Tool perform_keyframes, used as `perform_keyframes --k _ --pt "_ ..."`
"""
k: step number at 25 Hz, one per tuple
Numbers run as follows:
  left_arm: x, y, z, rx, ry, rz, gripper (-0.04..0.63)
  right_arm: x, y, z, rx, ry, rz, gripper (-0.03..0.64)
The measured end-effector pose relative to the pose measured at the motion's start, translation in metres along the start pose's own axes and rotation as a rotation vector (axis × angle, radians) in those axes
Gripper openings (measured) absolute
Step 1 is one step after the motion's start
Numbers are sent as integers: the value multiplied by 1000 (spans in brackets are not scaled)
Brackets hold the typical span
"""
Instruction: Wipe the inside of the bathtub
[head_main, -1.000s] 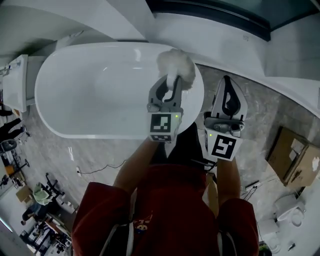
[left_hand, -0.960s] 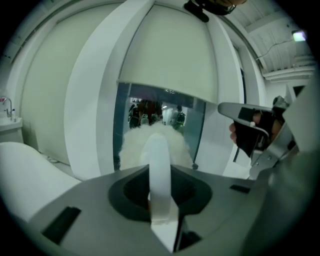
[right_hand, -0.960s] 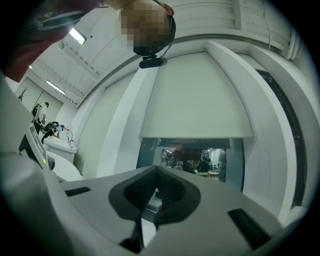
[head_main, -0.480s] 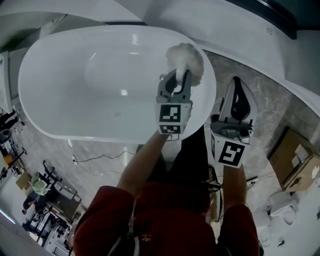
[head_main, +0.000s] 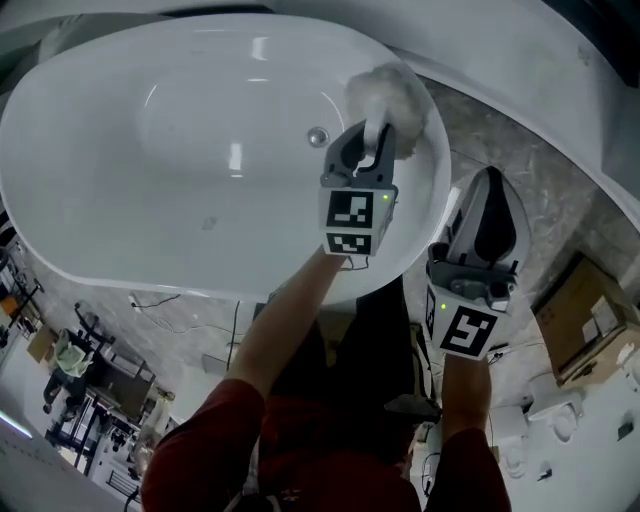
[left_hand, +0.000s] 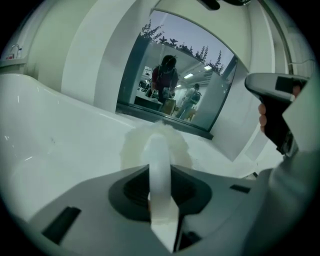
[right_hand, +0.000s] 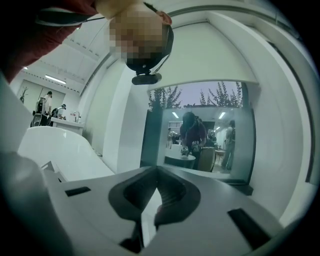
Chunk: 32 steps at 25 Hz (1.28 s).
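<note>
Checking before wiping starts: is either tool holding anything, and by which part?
The left tool grips a white fluffy cleaning brush by its white plastic handle, fluffy head pointing forward. The right tool is shut and empty.

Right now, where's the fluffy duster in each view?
Head view: duster sits upper right of centre, over the right end of the bathtub, held in the left claw.
Left gripper view: duster dead centre, handle clamped between the jaws.
Right gripper view: not in it.
Shared landmark: the white bathtub, at left in both gripper views.
</note>
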<state>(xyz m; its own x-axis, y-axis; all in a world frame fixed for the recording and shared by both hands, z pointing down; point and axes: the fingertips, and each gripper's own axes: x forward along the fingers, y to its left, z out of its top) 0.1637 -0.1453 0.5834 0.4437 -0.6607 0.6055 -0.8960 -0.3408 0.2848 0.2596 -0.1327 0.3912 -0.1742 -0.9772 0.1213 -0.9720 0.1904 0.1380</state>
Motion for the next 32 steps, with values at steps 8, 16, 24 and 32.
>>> perform_keyframes --k 8,16,24,32 --pt "26 15 -25 -5 -16 22 93 16 11 -34 10 11 40 11" --pt "55 52 -65 -23 5 67 92 35 53 -50 20 5 128 11" --pt "94 102 -123 -22 55 119 92 54 90 -67 38 -21 210 11" --pt "128 149 -190 -48 131 178 92 59 118 -82 54 -18 274 11"
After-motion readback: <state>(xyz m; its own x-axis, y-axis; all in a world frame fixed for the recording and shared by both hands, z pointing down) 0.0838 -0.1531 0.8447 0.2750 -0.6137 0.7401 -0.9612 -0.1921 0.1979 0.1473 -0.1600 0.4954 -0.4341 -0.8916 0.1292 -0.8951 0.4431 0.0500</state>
